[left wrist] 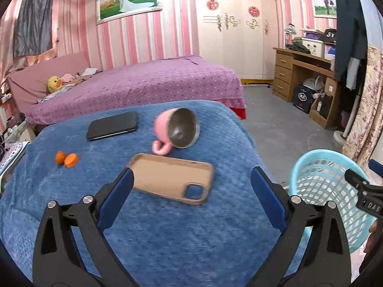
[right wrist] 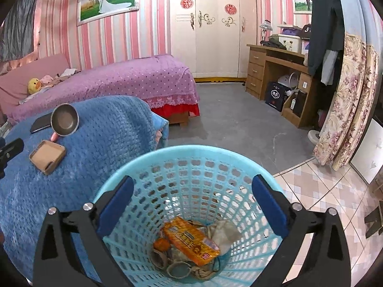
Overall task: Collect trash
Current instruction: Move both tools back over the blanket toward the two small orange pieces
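Your right gripper (right wrist: 191,205) hangs over the turquoise lattice waste basket (right wrist: 153,165) with its jaws spread wide and empty; at the basket's bottom lie an orange snack wrapper (right wrist: 191,239), a piece of orange peel (right wrist: 161,244) and crumpled paper (right wrist: 225,233). Your left gripper (left wrist: 191,196) is likewise spread and empty above the blue blanket (left wrist: 167,227), just before a tan phone case (left wrist: 167,179). Beyond it a pink mug (left wrist: 177,129) lies tipped on its side, a black phone (left wrist: 112,125) lies farther back, and two orange peel pieces (left wrist: 67,159) rest to the left.
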`<state>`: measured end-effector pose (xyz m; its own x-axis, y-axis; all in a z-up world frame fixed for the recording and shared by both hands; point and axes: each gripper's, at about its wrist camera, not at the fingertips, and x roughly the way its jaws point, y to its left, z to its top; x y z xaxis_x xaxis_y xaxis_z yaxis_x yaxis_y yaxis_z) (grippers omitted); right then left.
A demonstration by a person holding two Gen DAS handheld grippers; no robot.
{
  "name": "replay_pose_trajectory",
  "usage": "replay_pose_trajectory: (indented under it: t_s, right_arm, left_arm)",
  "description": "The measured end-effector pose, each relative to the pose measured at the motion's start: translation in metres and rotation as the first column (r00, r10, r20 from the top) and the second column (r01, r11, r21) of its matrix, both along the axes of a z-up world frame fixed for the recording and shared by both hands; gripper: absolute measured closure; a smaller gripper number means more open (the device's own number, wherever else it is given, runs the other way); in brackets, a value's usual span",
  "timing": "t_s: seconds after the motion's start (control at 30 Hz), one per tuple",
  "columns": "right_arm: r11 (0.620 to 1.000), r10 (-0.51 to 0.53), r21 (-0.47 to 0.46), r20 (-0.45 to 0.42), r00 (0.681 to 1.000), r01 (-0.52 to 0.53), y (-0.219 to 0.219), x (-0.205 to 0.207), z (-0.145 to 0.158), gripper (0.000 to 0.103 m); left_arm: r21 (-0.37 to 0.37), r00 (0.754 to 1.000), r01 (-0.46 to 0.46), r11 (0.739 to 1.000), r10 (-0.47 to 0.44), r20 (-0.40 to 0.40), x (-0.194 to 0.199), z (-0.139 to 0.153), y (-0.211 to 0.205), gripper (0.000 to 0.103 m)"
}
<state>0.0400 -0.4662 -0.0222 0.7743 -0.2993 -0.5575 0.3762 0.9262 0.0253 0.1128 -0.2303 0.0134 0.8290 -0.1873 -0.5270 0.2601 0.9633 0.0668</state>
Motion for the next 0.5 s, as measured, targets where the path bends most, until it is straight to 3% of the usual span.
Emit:
replay_pose_trajectory:
  t_s: [0.5]
  right_arm:
    - [1.0, 0.024, -0.015, -0.001, 1.0, -0.024, 0.054, 0.033, 0.004, 0.005]
  left_arm:
    - [0.029, 0.995, -0.097, 0.995, 0.096, 0.023, 0.027, -0.001, 0.099, 0.006]
